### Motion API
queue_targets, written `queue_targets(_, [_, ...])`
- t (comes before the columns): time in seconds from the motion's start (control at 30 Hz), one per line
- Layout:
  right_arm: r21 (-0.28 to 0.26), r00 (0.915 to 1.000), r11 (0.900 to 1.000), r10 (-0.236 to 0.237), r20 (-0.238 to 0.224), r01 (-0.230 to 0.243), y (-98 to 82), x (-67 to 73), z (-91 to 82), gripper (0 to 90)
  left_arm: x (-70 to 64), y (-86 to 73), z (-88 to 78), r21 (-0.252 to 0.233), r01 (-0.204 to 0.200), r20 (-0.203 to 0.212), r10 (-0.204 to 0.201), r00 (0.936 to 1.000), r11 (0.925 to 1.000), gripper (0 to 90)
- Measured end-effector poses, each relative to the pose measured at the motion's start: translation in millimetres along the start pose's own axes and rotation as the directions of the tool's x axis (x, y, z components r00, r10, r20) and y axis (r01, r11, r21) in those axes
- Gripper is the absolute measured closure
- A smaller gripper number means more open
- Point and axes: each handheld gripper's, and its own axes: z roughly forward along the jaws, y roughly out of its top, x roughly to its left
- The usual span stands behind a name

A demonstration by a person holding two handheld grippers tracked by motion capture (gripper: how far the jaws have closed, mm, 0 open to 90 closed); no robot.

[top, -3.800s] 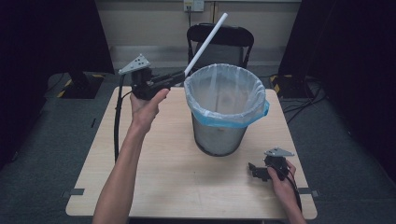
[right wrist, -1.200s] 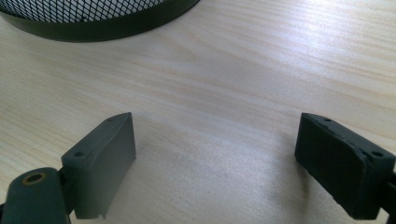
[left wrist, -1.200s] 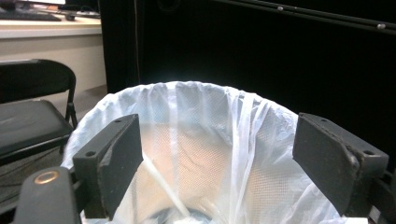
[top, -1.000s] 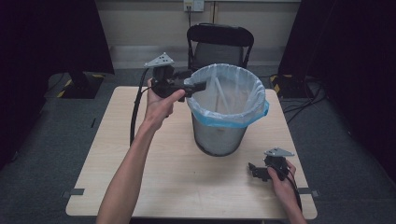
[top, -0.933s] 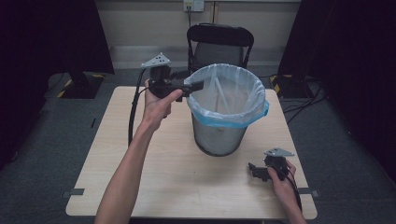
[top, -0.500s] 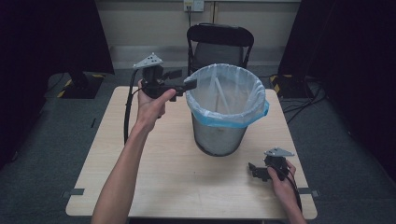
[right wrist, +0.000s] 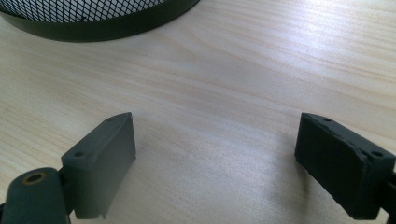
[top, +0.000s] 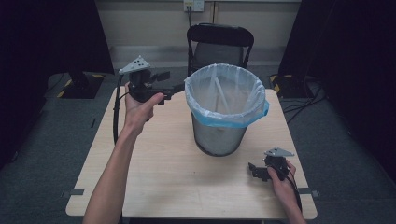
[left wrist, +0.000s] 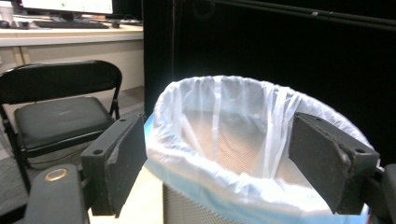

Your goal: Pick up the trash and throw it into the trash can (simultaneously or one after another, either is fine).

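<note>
Above the table's [top: 154, 154] far left, left gripper [top: 173, 88] held raised on an outstretched arm, jaws apart, empty, aimed at lined mesh bin [top: 225, 109] just beside. Right gripper [top: 254, 170] rested near table's front, jaws apart. White stick [top: 220, 93] inside bin.

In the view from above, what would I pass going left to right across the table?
Left gripper → lined bin with a white stick inside → right gripper, resting on the table.
</note>
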Motion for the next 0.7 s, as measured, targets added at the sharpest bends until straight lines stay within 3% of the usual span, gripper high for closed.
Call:
queue_targets(0.07, [0.000,1.0000,1.000,0.000,0.000,0.000,0.0,0.0,0.0,11.5,3.4,-3.2,-3.5,0.016,-0.009,-0.011,0.010,0.9999,0.9998,19.0])
queue_targets(0.3, [0.000,1.0000,1.000,0.000,0.000,0.000,0.0,0.0,0.0,11.5,15.8,-13.7,-21.2,-0.001,0.022,-0.069,-0.022,0.9974,0.9998,17.8])
queue_targets(0.7, [0.001,1.0000,1.000,-0.002,0.000,0.002,0.0,-0.2,0.0,11.5,29.2,-40.5,-44.1,0.029,0.034,-0.117,-0.030,0.9926,0.9990,16.1])
